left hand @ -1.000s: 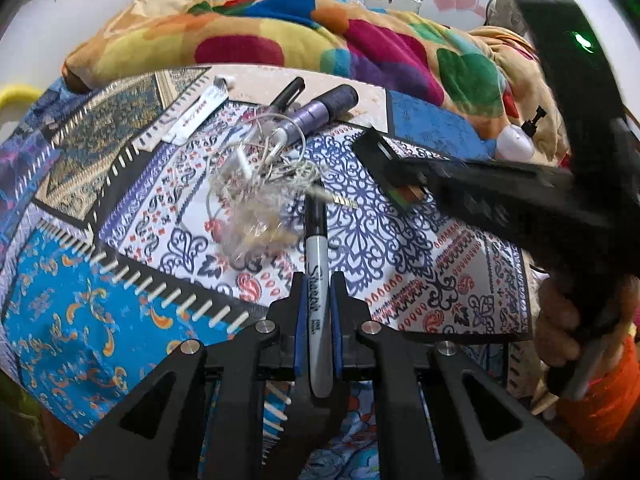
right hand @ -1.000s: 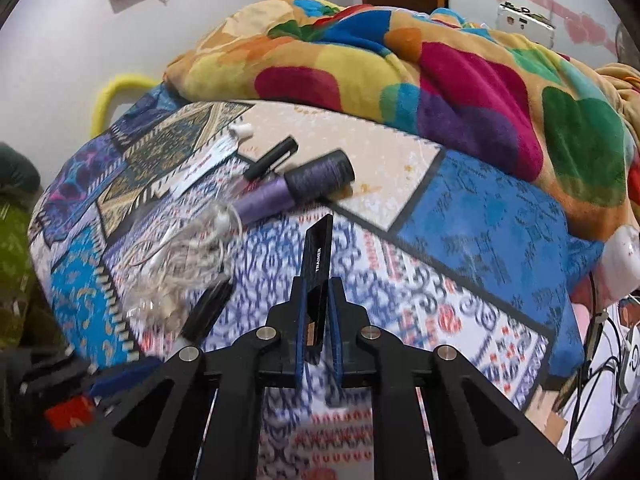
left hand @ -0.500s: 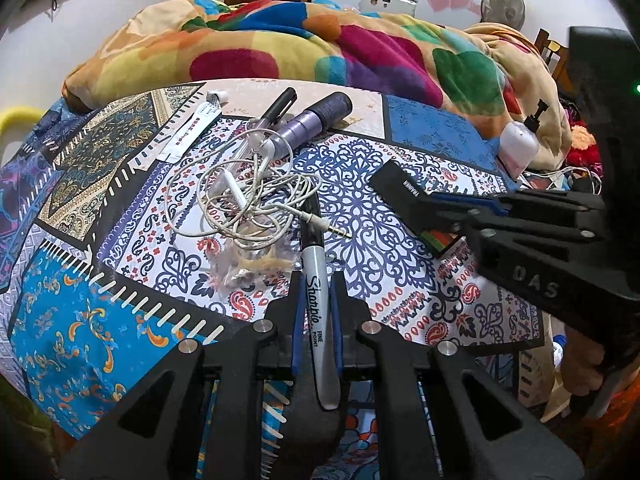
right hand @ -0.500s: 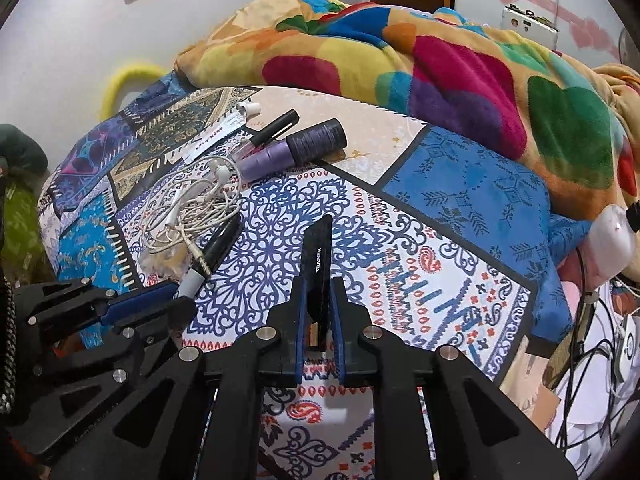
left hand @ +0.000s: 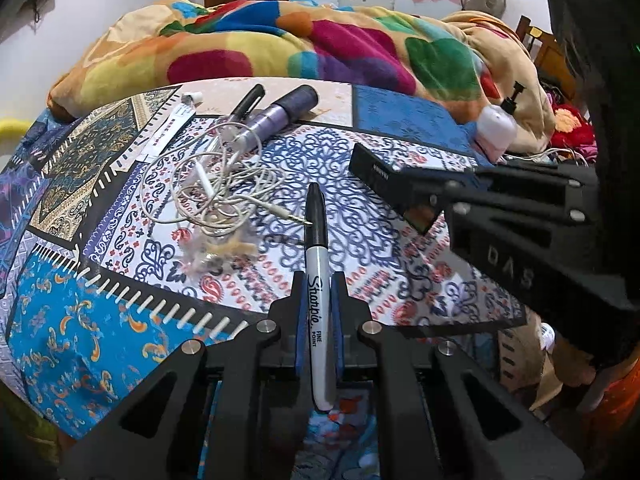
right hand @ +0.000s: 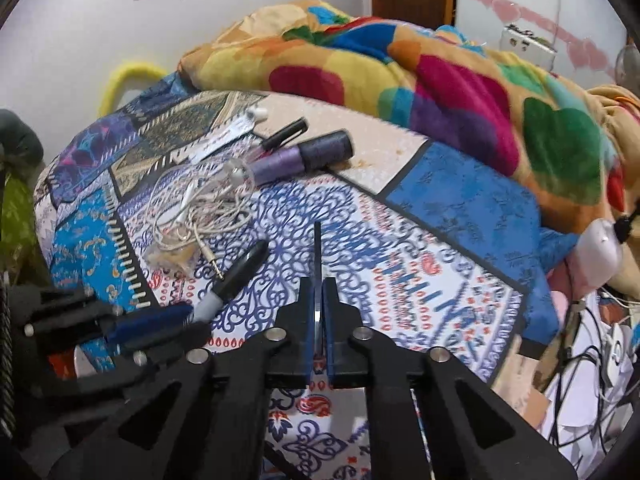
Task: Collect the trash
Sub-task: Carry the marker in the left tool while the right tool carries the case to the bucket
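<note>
Marker (left hand: 318, 280) | left jaws clamped, cap forward | right jaws clamp flat black piece (right hand: 317, 256) edge-on

A bed (left hand: 100, 332) fills both views, with a blanket (left hand: 304, 48) heaped along its far side. In the left wrist view, a cable tangle (left hand: 212, 188) lies at centre left on the bed, over a wrapper (left hand: 216, 252) just below it. Behind the tangle, toward the upper centre, a bottle (left hand: 280, 114) and a pen (left hand: 246, 104) lie side by side, with a tube (left hand: 168, 128) to their left. A marker (left hand: 318, 280) sits between the left gripper's (left hand: 318, 292) fingers at lower centre, its tip beside the cable's plug. A flat box (left hand: 384, 172) juts from the right gripper (left hand: 432, 200) at right. A pump bottle (left hand: 496, 128) sits at the bed's right edge.
</note>
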Available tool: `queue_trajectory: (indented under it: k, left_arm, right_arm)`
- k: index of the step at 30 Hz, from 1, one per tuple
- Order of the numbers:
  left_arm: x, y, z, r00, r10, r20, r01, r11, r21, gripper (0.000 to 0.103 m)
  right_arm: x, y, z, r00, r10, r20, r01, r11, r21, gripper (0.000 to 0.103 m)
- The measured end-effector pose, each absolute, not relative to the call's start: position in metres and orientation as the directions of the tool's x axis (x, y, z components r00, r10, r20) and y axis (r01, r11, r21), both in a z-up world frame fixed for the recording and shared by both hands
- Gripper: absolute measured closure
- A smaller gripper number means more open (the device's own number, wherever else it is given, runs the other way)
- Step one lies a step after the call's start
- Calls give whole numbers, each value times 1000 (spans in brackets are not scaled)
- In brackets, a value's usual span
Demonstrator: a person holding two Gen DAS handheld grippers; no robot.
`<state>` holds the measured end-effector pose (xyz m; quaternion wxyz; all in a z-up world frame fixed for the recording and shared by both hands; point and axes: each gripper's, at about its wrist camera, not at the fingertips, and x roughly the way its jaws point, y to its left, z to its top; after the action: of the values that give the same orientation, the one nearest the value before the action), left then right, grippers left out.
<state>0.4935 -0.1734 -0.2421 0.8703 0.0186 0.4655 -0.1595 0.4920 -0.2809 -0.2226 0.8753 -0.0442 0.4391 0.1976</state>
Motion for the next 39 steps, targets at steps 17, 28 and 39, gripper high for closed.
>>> queue_trajectory:
  k: [17, 28, 39]
  left_arm:
    - [445, -152, -154, 615, -256, -745, 242, 962, -131, 93]
    - [387, -75, -114, 688, -170, -706, 93, 985, -146, 93]
    - [315, 32, -102, 725, -46, -688, -87, 984, -158, 93]
  right_arm:
    - [453, -295, -152, 598, 329, -731, -360, 925, 121, 99]
    - [404, -246, -94, 632, 410, -657, -443, 888, 128, 99]
    - [350, -164, -74, 581, 511, -634, -553, 819, 154, 99]
